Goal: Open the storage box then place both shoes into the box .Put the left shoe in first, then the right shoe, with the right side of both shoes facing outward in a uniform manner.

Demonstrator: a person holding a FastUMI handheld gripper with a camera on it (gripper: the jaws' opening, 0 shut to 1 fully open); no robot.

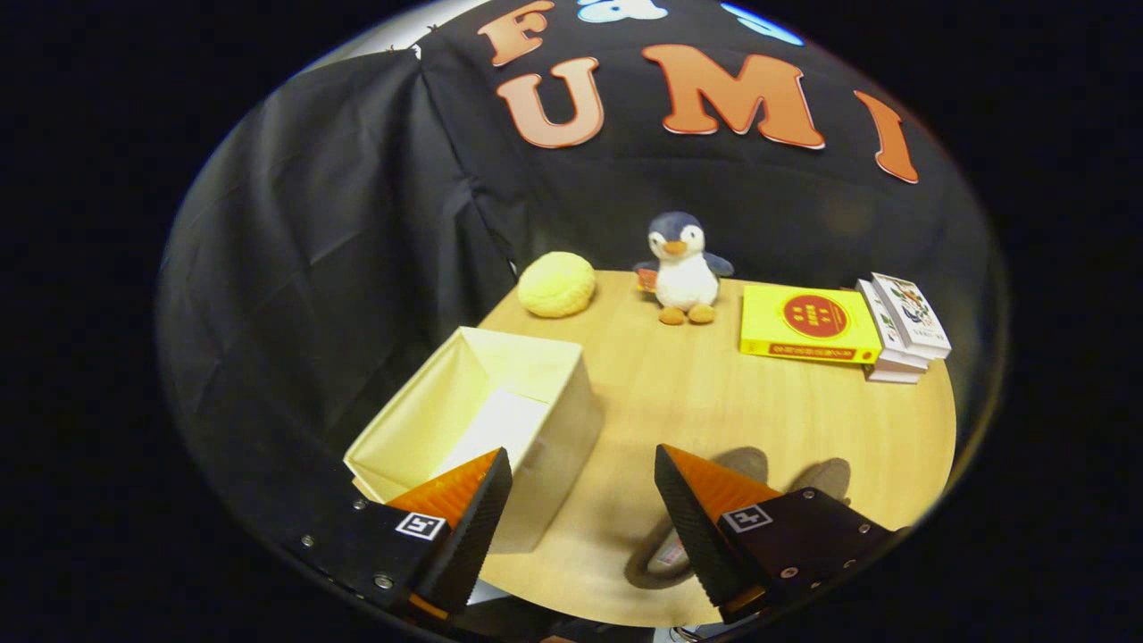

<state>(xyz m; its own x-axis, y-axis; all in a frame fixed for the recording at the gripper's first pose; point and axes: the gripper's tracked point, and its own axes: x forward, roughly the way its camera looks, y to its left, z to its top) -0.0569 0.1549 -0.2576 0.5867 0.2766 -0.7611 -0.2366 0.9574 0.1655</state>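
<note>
- Storage box (500,420): cream, lid off, empty inside, standing on the tabletop (714,420) under the gripper's left finger; its thin folded walls look light and soft, so likely to slide if nudged.
- Gripper (580,518): fingers spread wide, holding nothing, hovering over the box's right wall and the bare wood beside it.
- Shoe (670,549): what seems a dark shoe lies right of the box, mostly hidden beneath the right finger; probably light and pliable, best pinched at the collar or heel.
- Far from the box: yellow ball (556,283), penguin toy (683,268), yellow book (808,323), white boxes (902,326).
</note>
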